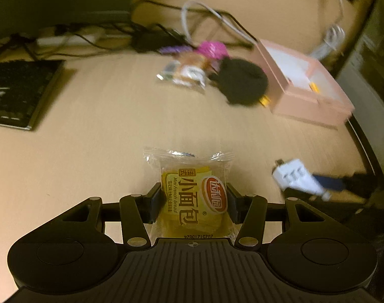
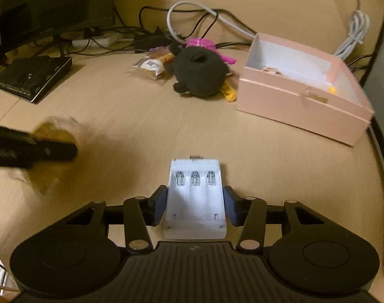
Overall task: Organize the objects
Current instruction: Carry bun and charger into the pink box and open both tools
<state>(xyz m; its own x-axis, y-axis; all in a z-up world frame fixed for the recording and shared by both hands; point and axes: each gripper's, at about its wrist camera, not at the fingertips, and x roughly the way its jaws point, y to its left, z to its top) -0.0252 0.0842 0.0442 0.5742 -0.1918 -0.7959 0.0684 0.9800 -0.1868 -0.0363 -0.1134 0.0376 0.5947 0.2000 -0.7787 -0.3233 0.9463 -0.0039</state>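
Hand-held gripper (image 1: 193, 202) around "Mini french bread" packet (image 1: 192, 197)

Bread packet (image 1: 192, 197), clear wrapper with yellow panel, read "Mini french bread" beside large Chinese characters 法式小面包. A red oval logo at the packet's 3 o'clock side carried 达利园. A printed code, upside down at its 6 o'clock edge, appeared to read 20251213642; its digits were uncertain.

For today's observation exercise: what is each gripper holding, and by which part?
Left gripper: bread packet, by its side edges. Right gripper: white battery holder, by its long sides.
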